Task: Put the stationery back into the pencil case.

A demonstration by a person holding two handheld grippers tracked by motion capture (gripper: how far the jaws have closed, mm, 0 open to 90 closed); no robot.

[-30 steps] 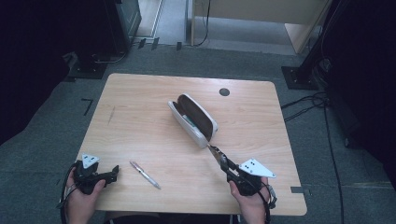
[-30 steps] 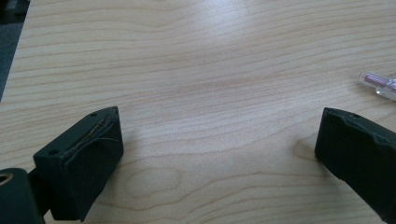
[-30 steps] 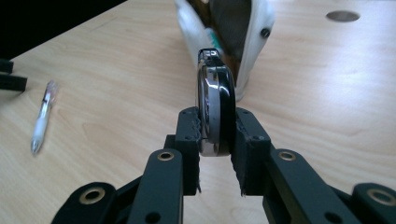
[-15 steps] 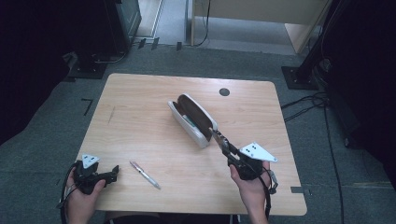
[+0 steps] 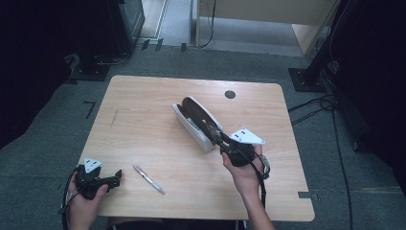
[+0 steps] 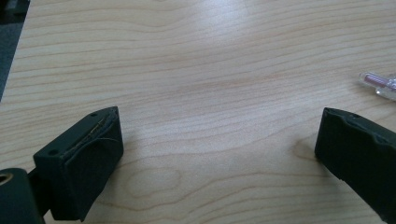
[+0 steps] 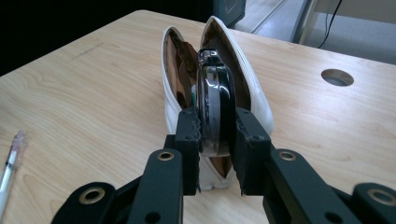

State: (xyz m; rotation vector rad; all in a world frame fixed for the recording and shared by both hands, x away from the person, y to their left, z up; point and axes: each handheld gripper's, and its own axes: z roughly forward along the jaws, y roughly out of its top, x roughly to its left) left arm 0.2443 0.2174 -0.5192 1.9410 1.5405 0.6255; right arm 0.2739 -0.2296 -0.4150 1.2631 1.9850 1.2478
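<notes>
Black two-jaw left gripper [image 5: 116,179] and right gripper [image 5: 221,140] are topped by grey triangular plates; black cables trailed; wristwatch [image 5: 265,166] worn.

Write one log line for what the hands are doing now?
right gripper: shut on black case, over open white pouch | left gripper: open, empty | pen: on table

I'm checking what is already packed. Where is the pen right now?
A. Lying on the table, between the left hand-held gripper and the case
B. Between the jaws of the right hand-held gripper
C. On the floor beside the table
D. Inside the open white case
A: the pen lies flat on the table, apart from the left hand-held gripper and short of the case; the right hand-held gripper clamps a dark flat object instead.
</notes>
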